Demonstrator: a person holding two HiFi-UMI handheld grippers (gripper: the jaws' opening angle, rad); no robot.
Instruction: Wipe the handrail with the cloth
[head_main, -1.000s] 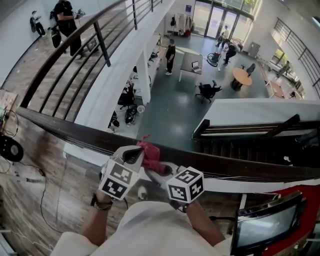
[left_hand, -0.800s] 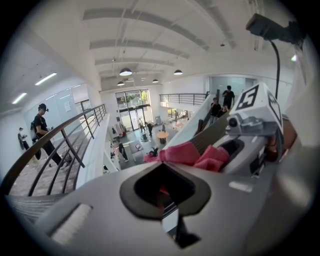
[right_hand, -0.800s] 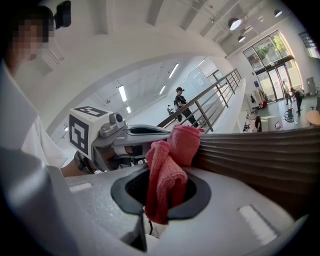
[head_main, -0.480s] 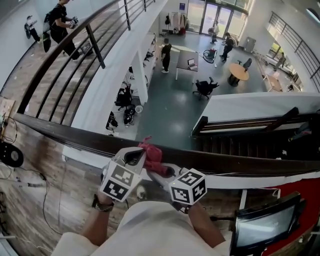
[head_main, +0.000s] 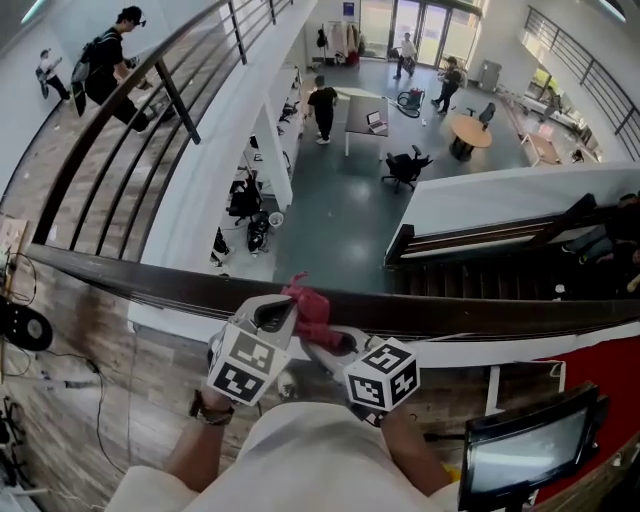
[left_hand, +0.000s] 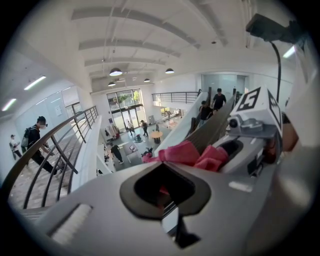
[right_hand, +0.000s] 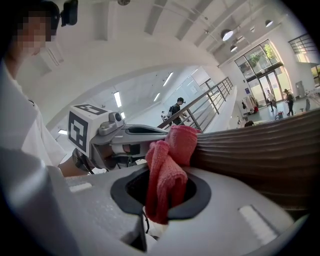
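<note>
- Handrail (head_main: 480, 312): a dark wooden bar. It crosses your head view from 9 o'clock to 3 o'clock, just ahead of both your hands.
- Cloth (head_main: 310, 312): red and bunched. It sits on the handrail between your two tongs and touches both.
- Left tongs (head_main: 272, 312): at 9 o'clock of the cloth. The jaws are drawn together, and a scrap of red shows in the opening between them. The rest of the cloth spills out ahead of the tips.
- Right tongs (head_main: 325, 345): at 5 o'clock of the cloth. The jaws are clamped on a fold of it, which hangs down through their opening. The upper part of the cloth lies against the ribbed wood of the handrail.
- Wristwatch (head_main: 205, 410): on your left wrist, at 7 o'clock of the left tongs.
- Lower floor, beyond the handrail at 12 o'clock: a person in dark clothes (head_main: 322, 105) is standing, and an office chair (head_main: 403, 165) is at 1 o'clock.
- Screen (head_main: 520, 450): dark, at 4 o'clock, on your side of the handrail.
</note>
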